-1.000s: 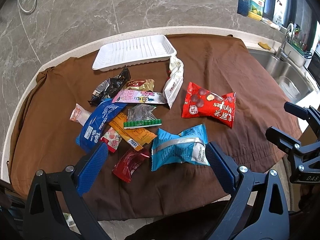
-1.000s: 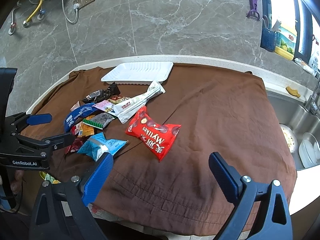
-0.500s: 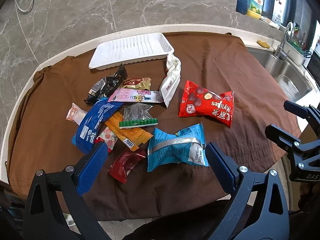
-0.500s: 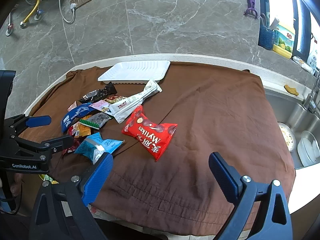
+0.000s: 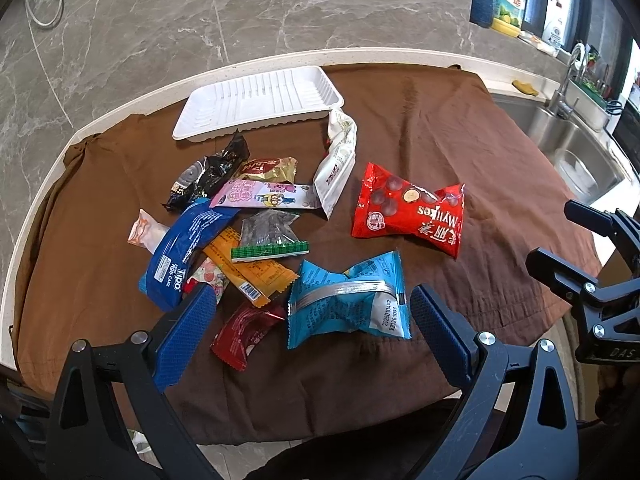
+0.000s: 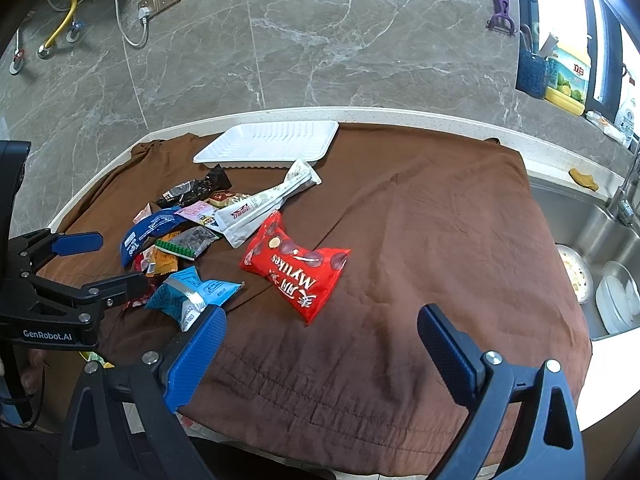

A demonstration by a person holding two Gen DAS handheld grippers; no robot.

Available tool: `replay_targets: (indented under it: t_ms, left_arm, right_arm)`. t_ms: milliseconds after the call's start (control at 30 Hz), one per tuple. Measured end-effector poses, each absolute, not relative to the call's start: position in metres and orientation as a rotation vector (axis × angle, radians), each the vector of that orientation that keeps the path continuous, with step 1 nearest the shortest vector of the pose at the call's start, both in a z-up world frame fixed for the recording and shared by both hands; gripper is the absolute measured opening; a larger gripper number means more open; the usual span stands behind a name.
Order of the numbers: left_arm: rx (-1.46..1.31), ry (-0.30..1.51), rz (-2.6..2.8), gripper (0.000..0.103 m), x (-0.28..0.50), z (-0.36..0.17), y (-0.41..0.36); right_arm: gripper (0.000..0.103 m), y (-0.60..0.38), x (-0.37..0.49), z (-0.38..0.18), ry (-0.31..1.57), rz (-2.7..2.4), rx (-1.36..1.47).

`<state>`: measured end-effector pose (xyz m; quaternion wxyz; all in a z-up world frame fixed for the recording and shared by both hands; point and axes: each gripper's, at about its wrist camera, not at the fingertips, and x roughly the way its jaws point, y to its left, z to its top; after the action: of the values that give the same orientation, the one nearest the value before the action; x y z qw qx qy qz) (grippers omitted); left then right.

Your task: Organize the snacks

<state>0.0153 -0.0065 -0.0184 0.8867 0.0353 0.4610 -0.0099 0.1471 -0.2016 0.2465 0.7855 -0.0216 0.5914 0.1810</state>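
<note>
Several snack packets lie in a loose pile on a brown cloth point(image 5: 420, 120). A light blue packet point(image 5: 348, 300) is nearest, just beyond my open left gripper point(image 5: 310, 312). A red Mylikes bag point(image 5: 408, 210) lies to its right, also seen as the red bag point(image 6: 296, 268) in the right wrist view. A white packet point(image 5: 336, 164), a dark blue Tipo roll point(image 5: 180, 252) and a black packet point(image 5: 208, 174) lie further back. An empty white tray point(image 5: 260, 100) sits at the far edge. My right gripper point(image 6: 320, 340) is open above the near cloth, holding nothing.
A steel sink point(image 6: 592, 248) with bowls is at the right. A marble wall point(image 6: 320, 40) with sockets and hoses stands behind the counter. Bottles and a blue holder point(image 6: 532, 72) sit by the window. The cloth's right half is bare.
Both views show the snacks sliding slightly left and down in frame as the grippers shift a little. Nothing was grasped; both jaws stay equally wide.
</note>
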Motion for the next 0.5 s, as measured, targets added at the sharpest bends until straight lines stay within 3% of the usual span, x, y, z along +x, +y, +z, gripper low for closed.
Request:
replay_targets:
  t_ms: [500]
  left_arm:
    - [0.08, 0.962, -0.023, 0.099, 0.0178, -0.0186, -0.0102]
  right_arm:
    - [0.099, -0.2015, 0.1479, 0.2451, 1.277, 0.389, -0.046]
